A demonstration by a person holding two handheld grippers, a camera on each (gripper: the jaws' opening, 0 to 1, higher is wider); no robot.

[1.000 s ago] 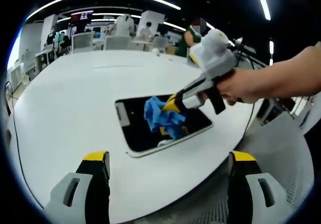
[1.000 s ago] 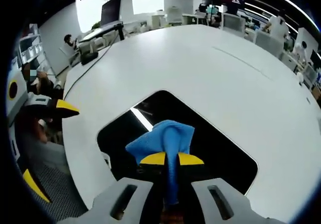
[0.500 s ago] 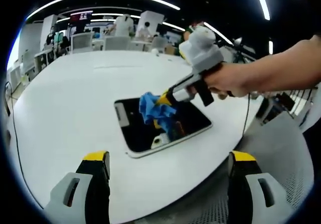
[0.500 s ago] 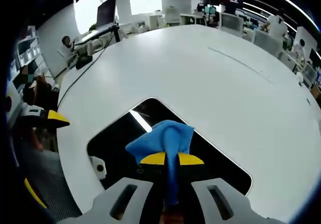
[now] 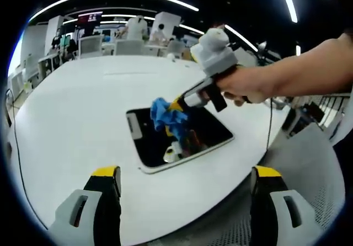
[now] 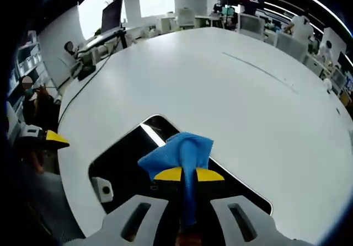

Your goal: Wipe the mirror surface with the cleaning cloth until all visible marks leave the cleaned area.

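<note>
My right gripper [image 6: 188,174] has its fingers [image 6: 169,174] clamped on the blue cleaning cloth [image 6: 177,152], pressing it onto the far part of the mirror [image 5: 204,130] — a dark rounded rectangle lying flat on the white desk [image 5: 71,124]. In the left gripper view I see the hand [image 5: 248,85] holding that gripper above the glass. My left gripper [image 5: 185,174] hangs back near the desk edge, fingers spread wide, holding nothing.

A dark mirror [image 5: 165,141] lies flat on the white desk [image 5: 71,124]. The right gripper [image 5: 177,103], held in a hand [image 5: 248,86], presses a blue cloth [image 5: 165,113] onto it. The left gripper [image 5: 185,193] has its jaws spread wide, near the desk edge.
</note>
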